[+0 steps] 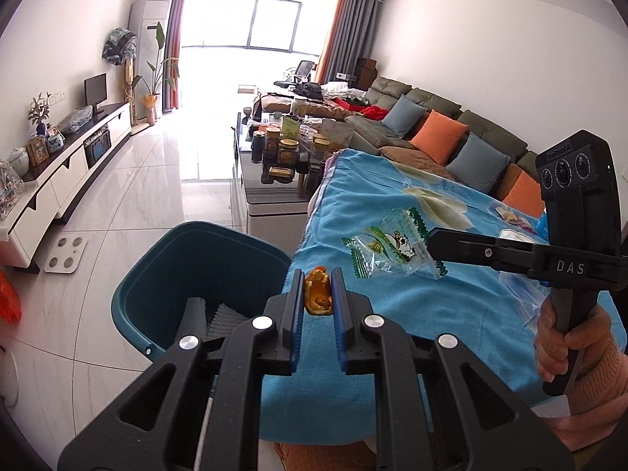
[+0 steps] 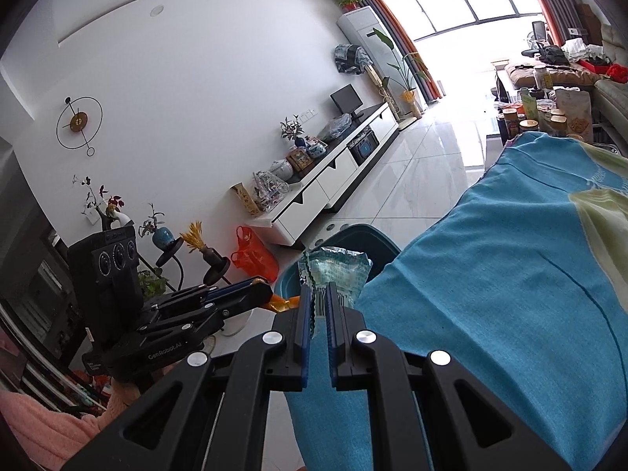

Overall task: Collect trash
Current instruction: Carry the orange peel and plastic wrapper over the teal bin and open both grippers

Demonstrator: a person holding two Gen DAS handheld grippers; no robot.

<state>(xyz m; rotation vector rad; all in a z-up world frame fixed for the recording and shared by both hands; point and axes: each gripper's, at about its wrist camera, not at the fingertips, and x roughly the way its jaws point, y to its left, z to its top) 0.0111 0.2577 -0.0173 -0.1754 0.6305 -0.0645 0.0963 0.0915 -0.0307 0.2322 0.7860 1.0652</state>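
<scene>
Orange peel (image 1: 317, 294) pinched in left tongs (image 1: 318, 294), right tongs (image 1: 431, 247) marked "DAS" clamping clear wrapper (image 1: 386, 249), "GenRobot.AI" on left.

Bright window (image 1: 251, 23), white tiled floor (image 1: 149, 188), sofa (image 1: 431, 125), perhaps a TV cabinet (image 1: 70, 172).
</scene>
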